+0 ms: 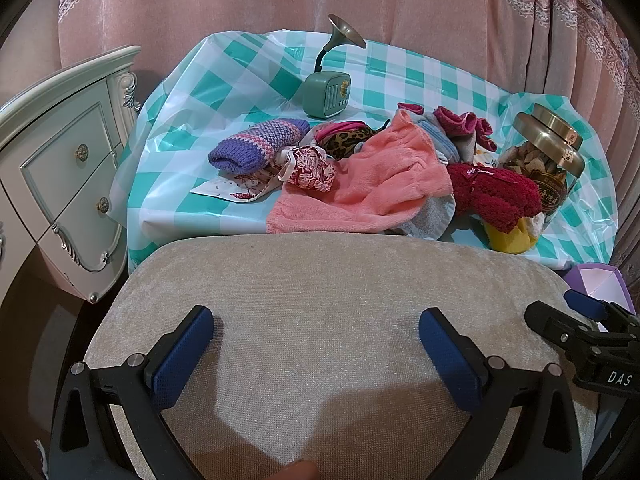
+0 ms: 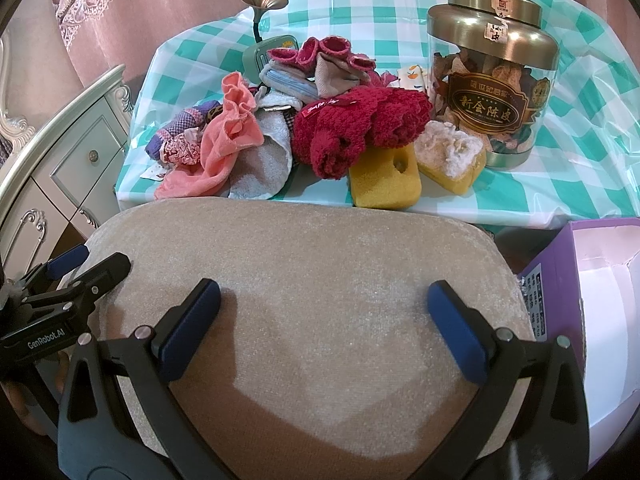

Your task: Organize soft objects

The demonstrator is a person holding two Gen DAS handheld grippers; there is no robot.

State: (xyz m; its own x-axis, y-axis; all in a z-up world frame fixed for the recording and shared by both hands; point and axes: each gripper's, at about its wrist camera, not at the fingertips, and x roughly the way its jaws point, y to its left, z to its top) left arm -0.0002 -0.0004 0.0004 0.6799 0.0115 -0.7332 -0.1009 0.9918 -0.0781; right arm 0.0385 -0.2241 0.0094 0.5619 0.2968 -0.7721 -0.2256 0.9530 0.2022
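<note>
I keep my left gripper (image 1: 316, 330) and right gripper (image 2: 324, 304) both spread wide and empty above the beige cushion (image 1: 320, 300). The pink towel (image 1: 372, 184) lies ahead on the checkered table (image 1: 240, 80), its long axis slanting left-near to right-far.

The left gripper (image 1: 316, 344) hangs wide apart over a beige cushion (image 1: 320, 280). Beyond, a pile of soft cloths (image 1: 376, 176) lies on the checked tablecloth (image 1: 192, 120).

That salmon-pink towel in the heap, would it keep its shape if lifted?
Probably not: the salmon-pink towel lies crumpled in soft folds, so it should droop. It overlaps the grey towel, so it may drag that along. It looks light.
</note>
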